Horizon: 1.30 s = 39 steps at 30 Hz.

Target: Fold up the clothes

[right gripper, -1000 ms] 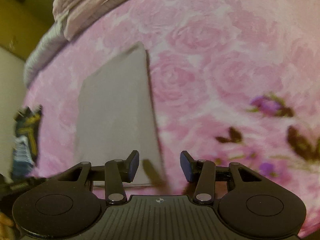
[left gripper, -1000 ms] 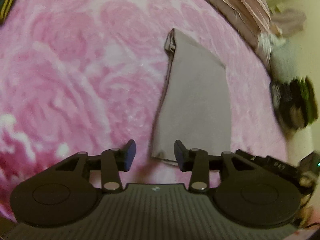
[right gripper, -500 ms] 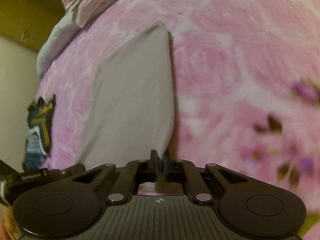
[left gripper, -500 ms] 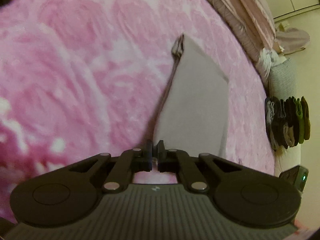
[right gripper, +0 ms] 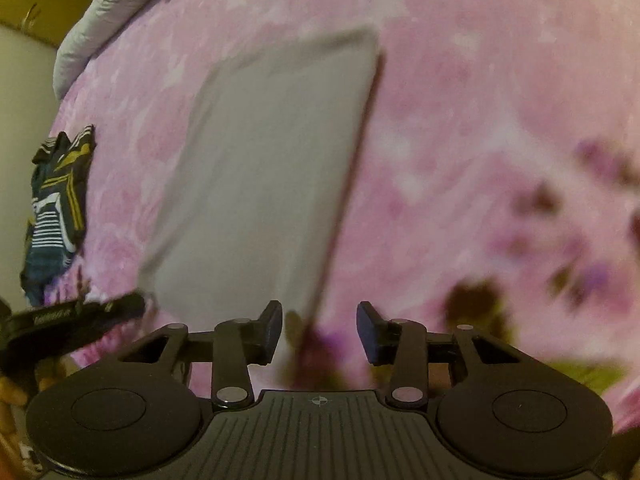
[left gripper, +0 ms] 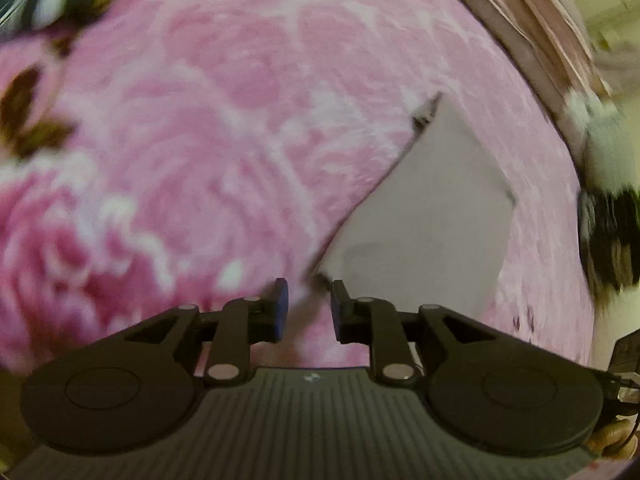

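Both grippers were pinched tight on the near corners of the grey cloth (right gripper: 264, 168) half a second back, and now they've let go. Left gripper (left gripper: 307, 309) has a narrow gap and is opening, the cloth's near corner just ahead of its tips, nothing pinched. Right gripper (right gripper: 318, 330) is about half open and widening, the cloth's near edge between its jaws but untouched. So the cloth lies flat on the pink blanket (left gripper: 200, 140) as a long narrow panel, smooth and thin, with crisp edges. I'd say lengthwise folding is done and a crosswise fold is left. Blanket looks plush, rose-patterned. Striped clothes (right gripper: 56, 196) wait at the bed's edge.
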Each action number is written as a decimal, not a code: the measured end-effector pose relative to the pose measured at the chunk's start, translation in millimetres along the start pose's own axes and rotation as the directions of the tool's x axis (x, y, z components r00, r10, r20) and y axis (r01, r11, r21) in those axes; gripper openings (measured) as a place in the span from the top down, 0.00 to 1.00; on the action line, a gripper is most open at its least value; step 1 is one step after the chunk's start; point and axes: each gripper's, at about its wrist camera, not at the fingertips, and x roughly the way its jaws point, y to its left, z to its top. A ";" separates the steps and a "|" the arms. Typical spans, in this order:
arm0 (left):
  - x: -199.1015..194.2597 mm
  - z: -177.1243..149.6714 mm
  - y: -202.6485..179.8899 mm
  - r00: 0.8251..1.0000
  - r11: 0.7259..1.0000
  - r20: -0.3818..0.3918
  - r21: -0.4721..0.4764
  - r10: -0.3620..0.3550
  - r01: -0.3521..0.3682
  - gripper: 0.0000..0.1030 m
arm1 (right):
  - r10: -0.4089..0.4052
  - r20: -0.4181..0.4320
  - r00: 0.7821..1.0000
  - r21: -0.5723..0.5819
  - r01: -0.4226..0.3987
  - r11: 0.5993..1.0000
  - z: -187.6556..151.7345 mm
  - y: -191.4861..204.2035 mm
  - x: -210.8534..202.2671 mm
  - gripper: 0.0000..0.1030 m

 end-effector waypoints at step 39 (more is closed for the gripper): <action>30.8 -72.5 -70.6 0.752 0.788 0.433 -0.588 0.497 -0.183 0.86 | 0.224 -0.062 0.973 -0.839 -0.173 0.516 213.9 92.9 118.4 0.94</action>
